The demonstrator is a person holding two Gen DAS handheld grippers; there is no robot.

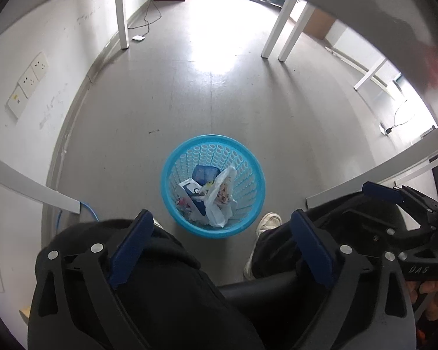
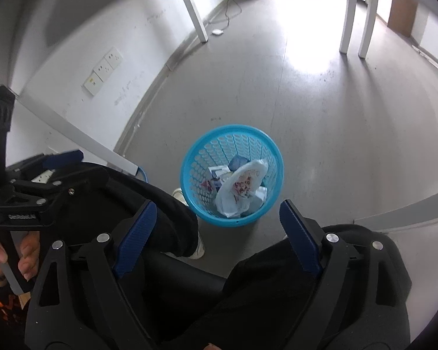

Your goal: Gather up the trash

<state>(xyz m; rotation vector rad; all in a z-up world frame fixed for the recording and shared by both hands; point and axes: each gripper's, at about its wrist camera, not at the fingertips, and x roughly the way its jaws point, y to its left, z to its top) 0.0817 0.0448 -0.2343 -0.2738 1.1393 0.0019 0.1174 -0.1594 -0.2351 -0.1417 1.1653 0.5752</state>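
The jaws of the left gripper [image 1: 222, 245] stand wide with nothing between them, and the jaws of the right gripper [image 2: 217, 234] stand wide and bare as well; both point steeply down over the lap of a seated person in dark trousers [image 1: 149, 277]. Going left to right in the left wrist view: a white wall with a row of sockets [image 1: 29, 80], then a grey floor [image 1: 149, 93], and on it, between the person's feet, a round light-blue plastic basket [image 1: 172, 157] with a wall full of small holes. The trash lies inside the basket: a white card or box with dark print [image 1: 189, 188] on the left, a blue square piece [image 1: 204, 172] toward the back, and a crumpled white plastic bag [image 1: 220, 201] with a reddish print, which leans up against the right side. Just right of the basket a white shoe [image 1: 267, 223] rests on the floor. Further right, white table legs [image 1: 286, 26] stand well away, and the right gripper, held by a hand [image 1: 435, 297], shows at the edge.
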